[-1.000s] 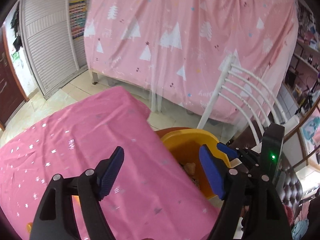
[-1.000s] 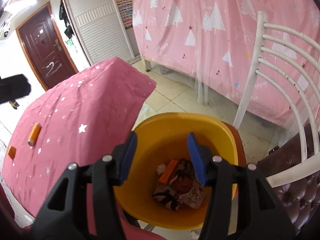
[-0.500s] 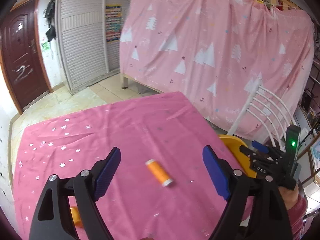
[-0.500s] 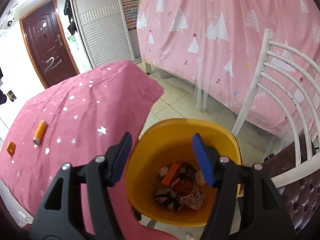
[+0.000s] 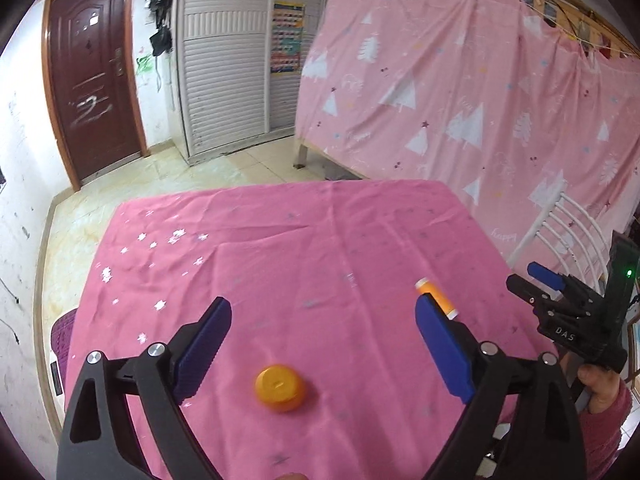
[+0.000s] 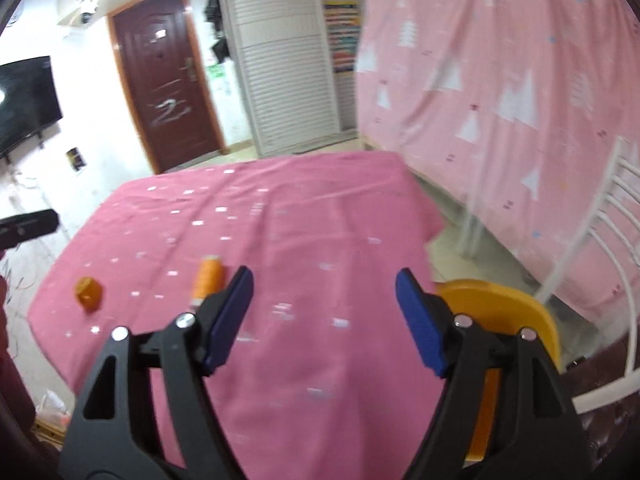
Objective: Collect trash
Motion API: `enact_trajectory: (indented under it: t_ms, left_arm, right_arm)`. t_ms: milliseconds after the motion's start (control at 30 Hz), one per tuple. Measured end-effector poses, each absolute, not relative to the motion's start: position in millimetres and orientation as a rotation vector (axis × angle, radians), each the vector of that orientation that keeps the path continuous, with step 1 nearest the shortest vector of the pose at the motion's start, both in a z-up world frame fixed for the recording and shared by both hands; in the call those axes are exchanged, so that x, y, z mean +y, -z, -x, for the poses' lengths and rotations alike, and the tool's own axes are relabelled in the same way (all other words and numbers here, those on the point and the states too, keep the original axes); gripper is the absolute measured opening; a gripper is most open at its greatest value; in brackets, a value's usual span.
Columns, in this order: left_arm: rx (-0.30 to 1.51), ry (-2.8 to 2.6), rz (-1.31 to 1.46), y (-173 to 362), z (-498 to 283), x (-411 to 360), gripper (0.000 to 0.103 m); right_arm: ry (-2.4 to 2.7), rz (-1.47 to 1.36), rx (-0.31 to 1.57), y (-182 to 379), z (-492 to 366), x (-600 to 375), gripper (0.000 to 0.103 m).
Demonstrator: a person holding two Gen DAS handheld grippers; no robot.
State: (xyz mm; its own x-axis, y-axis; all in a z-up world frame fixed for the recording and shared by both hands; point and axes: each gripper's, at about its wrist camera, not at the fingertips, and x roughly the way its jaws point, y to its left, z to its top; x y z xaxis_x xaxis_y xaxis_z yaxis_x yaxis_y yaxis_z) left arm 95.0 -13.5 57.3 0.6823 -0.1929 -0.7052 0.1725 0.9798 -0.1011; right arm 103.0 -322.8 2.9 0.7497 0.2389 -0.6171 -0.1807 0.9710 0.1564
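Your right gripper hung with its jaws spread wide and empty above the pink star-print tablecloth. An orange thread spool lay just beside its left finger, an orange round cap farther left, and the yellow plastic bin sat at right.

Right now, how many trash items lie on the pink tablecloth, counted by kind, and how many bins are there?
Orange thread spool: 1
Orange round cap: 1
Yellow bin beside the table: 1
Total: 3 things, 2 of them trash on the pink tablecloth.
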Motion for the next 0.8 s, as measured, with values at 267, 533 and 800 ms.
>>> enact_trajectory:
  t_ms: [267, 533, 800]
  left_arm:
    - [0.824, 0.206, 0.037, -39, -84, 13, 0.087]
    - [0.861, 0.226, 0.013, -9, -80, 15, 0.087]
    - [0.884, 0.261, -0.033, 12, -78, 3, 0.082]
  right_arm:
    - [-0.299, -0.040, 0.707, -1, -107, -276, 0.071]
    - [-0.307, 0.026, 0.728, 6, -107, -247, 0.071]
    - [-0.312, 0.071, 0.757, 15, -110, -237, 0.071]
